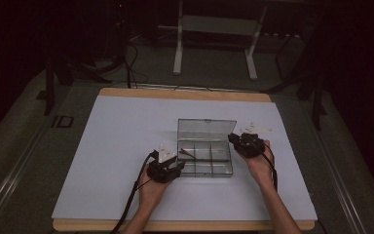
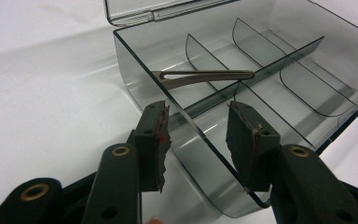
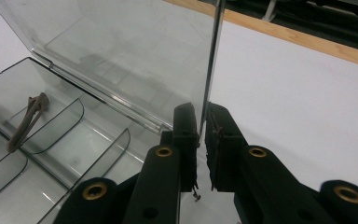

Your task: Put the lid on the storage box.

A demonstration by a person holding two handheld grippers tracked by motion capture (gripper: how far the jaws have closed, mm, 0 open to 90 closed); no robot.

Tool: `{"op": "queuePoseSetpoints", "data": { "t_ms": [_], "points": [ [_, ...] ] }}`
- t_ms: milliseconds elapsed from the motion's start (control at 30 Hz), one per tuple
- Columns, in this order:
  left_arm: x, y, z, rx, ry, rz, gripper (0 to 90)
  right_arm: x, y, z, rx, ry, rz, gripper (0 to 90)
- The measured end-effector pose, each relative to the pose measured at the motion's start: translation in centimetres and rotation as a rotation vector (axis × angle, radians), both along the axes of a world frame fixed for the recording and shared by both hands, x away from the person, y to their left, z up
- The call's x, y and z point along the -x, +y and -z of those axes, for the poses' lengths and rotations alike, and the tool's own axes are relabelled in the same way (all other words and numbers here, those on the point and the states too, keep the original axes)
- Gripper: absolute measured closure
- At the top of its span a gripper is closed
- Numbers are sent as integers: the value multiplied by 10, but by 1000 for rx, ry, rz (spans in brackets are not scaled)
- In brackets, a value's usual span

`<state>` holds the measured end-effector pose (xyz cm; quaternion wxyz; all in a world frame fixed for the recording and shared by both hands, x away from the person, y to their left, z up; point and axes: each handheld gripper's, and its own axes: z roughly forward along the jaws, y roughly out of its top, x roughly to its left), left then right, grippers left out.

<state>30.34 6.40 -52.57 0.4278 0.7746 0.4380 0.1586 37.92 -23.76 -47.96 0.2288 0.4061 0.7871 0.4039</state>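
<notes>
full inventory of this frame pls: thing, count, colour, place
compartment box: 1, clear smoky grey, mid-table, base divided into compartments
lid: 1, clear, hinged open, standing up behind the base
hair clip: 1, tan, in a left-end compartment
table: 1, white top with wood edge
white frame: 1, on the floor beyond the table
left gripper: 1, black, jaws astride the box's near-left wall
right gripper: 1, black, jaws pinching the lid's right edge

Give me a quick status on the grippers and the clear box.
Left gripper open, straddling box wall. Right gripper shut on raised lid edge. Hair clip inside. Nothing in the way.
</notes>
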Motion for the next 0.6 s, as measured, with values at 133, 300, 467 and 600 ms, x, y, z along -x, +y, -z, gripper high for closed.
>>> {"op": "queuePoseSetpoints", "data": {
  "t_ms": [133, 300, 467, 600],
  "points": [
    [1, 3, -3, 13, -7, 5, 597, 1, -1, 0, -1, 0, 0, 840],
    [2, 5, -13, 41, -28, 7, 601, 2, -1, 0, -4, 2, 3, 842],
    [1, 8, -28, 77, -51, -13, 622, 3, -2, 0, -6, 0, 1, 843],
    [1, 11, -42, 124, -68, -40, 642, 4, -2, 1, -12, 4, 4, 844]
  ]
}}
